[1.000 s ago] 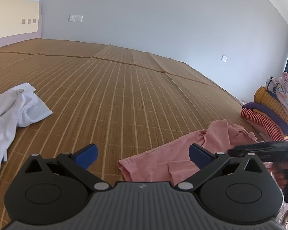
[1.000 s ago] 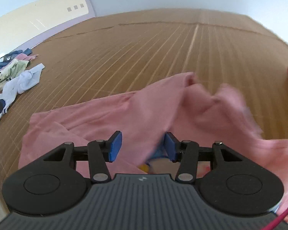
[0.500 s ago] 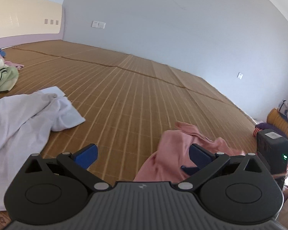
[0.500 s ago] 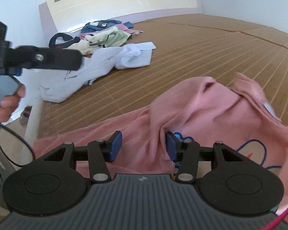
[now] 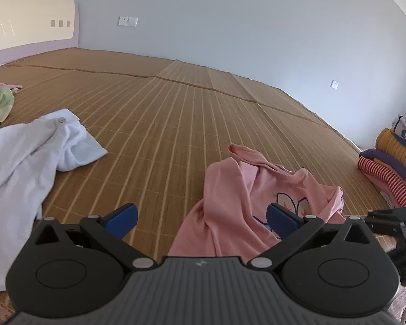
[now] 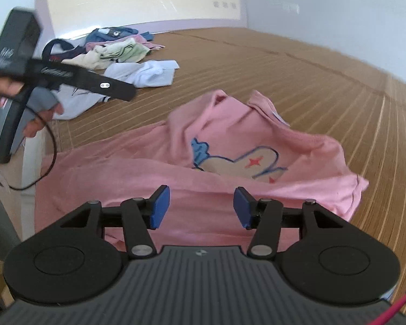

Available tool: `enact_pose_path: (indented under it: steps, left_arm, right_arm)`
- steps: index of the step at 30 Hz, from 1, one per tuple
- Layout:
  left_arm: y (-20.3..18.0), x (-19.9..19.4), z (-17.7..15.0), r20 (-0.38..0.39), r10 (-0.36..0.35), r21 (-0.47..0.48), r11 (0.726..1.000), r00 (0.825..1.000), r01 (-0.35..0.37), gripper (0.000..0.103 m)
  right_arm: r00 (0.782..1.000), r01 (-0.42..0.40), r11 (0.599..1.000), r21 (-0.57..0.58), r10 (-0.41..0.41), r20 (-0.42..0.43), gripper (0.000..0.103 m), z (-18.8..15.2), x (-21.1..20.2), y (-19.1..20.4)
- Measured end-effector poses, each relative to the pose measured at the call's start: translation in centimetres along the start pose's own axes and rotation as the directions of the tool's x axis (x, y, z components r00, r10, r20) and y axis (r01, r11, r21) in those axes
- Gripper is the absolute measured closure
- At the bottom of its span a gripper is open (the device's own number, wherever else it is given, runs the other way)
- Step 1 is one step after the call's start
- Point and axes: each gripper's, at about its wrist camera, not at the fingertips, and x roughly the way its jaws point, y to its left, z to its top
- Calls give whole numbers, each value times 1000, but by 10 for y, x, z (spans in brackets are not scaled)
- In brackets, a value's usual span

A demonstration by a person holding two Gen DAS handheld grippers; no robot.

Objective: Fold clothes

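A pink shirt [image 5: 241, 189] with a cartoon print [image 6: 246, 162] lies rumpled on the bamboo mat [image 5: 176, 124], print side up. My left gripper [image 5: 201, 218] hovers wide open just above its near left edge, touching nothing. My right gripper [image 6: 200, 207] hangs over the shirt's near fold. Its jaws are opening, the pink cloth lies under the gap, and neither pad presses on it. In the right wrist view the left gripper [image 6: 121, 90] appears side-on at the upper left, held by a hand [image 6: 2, 92]. The right gripper's body [image 5: 392, 224] shows at the left view's right edge.
A white garment [image 5: 27, 157] is spread to the left of the pink shirt. Loose clothes [image 6: 113, 48] are heaped near the headboard [image 6: 149, 5]. A stack of folded clothes [image 5: 389, 157] stands at the right by the wall. The mat's edge [image 6: 29, 146] drops off at the left.
The right gripper swung round and rolled, so its view now faces the headboard. The pink shirt went from a lifted bunch to lying with its print showing. The left gripper stayed open.
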Motion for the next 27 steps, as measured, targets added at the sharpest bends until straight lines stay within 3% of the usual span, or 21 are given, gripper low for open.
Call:
enact_pose_path:
  steps: [3,6,12,17,19,21,22,27]
  left_arm:
    - [-3,4,-1,-10,5,6,1000,1000,-5,0]
    - [-3,6,-2,-14,18,16,1000,1000,-18,0]
    - [3,4,-2,-15,24,-6,1000,1000,-25,0]
    - [5,2,-3,-27,21,-4,1000,999,-21,0]
    - [4,1,-3,-29,12,0,1000,999,-12,0]
    - [2,0,-3,-25,4,9,1000,1000,-4,0]
    - [2,0,-2,-23,2,12,1000,1000,-2,0]
    - [3,-1,-2,-18,8,3,1000,1000,-8,0]
  right_arm:
    - [995,-94,996,-4,94,15,44,12,16,28]
    - [980,-193,976,-98,196,30,44,20,24,63]
    - [977,-212,951,-226,211,-28,44,22,48,110]
    - [985,-170,940,-298,158,-62,46,7,50,121]
    - [985,-173,943,-285,162,-62,72,5,46,117]
    - [980,-196,949,-245,186,-67,77,6,40,108]
    - [979,-202,953,-225,193,-64,87,7,36,103]
    - [982,-187,976,-113,187,-13,94,6,5,64]
